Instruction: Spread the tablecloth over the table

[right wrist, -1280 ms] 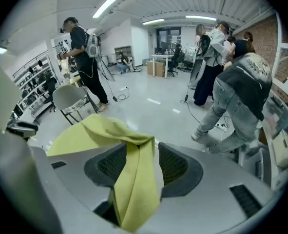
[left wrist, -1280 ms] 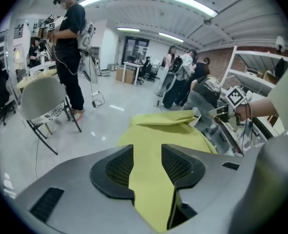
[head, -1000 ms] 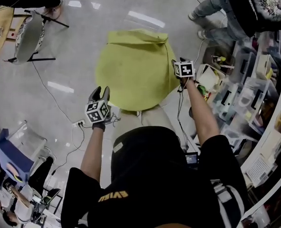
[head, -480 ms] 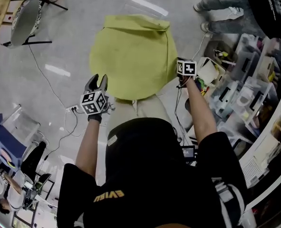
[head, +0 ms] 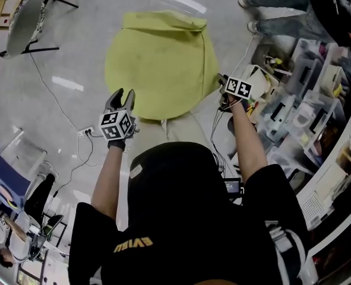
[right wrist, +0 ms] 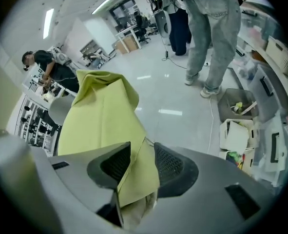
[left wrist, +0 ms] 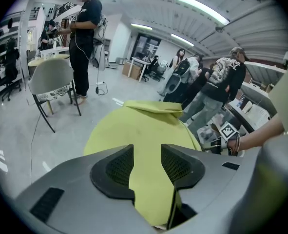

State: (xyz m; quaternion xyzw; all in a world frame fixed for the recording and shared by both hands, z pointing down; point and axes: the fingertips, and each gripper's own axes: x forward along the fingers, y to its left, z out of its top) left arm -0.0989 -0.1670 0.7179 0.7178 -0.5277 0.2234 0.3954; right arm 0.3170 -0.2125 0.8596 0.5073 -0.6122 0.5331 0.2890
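A yellow-green tablecloth (head: 160,64) drapes a round table, with a folded flap at its far edge (left wrist: 156,106). My left gripper (head: 121,97) is at the cloth's near-left edge. Its jaws stand apart, and a strip of cloth (left wrist: 148,179) runs between them without being pinched. My right gripper (head: 224,94) is at the cloth's right edge under its marker cube (head: 239,88). Its jaws are opening, and a hanging fold of cloth (right wrist: 136,179) lies loose between the pads and bunches in the throat.
A grey chair (head: 24,22) stands at the far left and a person in jeans (head: 282,13) at the far right. Shelves with bins (head: 294,117) line the right side. A cable and power strip (head: 86,132) lie on the floor by my left gripper.
My right gripper has slid down the cloth's right edge towards me, and its marker cube has rolled. The left gripper has shifted slightly along the near-left edge with its jaws still apart.
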